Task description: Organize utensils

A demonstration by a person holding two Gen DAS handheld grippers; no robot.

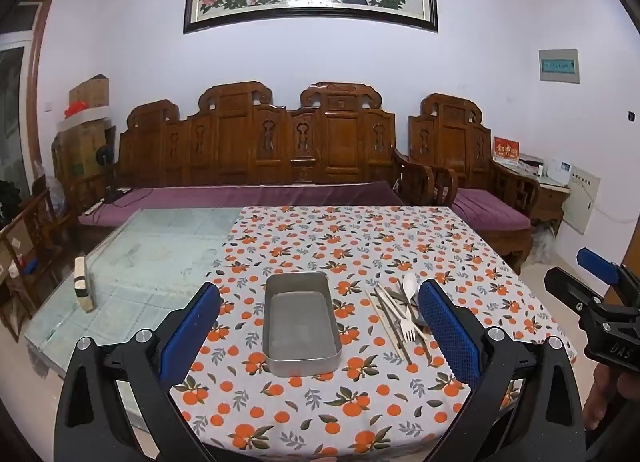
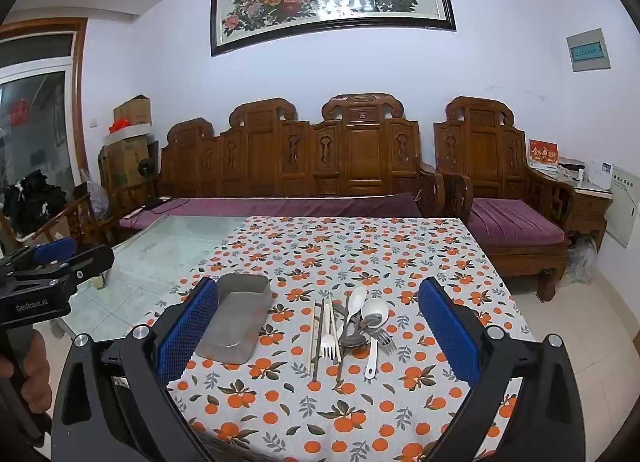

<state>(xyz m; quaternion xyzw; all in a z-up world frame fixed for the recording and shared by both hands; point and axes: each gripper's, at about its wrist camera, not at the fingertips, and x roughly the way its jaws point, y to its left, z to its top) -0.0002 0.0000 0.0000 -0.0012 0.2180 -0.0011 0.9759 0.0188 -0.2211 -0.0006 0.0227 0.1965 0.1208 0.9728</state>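
An empty metal tray [image 1: 300, 326] sits on the orange-patterned tablecloth; it also shows in the right wrist view [image 2: 236, 320]. To its right lies a pile of utensils [image 2: 348, 328]: chopsticks, white and metal forks, white and metal spoons, partly hidden behind my left finger in the left wrist view [image 1: 400, 310]. My left gripper [image 1: 320, 326] is open and empty, held above the tray's near side. My right gripper [image 2: 318, 326] is open and empty, held above the near side of the utensil pile.
The tablecloth [image 2: 360, 254] covers the right part of a glass-topped table [image 1: 160, 246]. A small white and black object [image 1: 83, 288] stands near the table's left edge. A wooden sofa [image 2: 304, 165] and armchair [image 2: 500, 181] stand behind the table.
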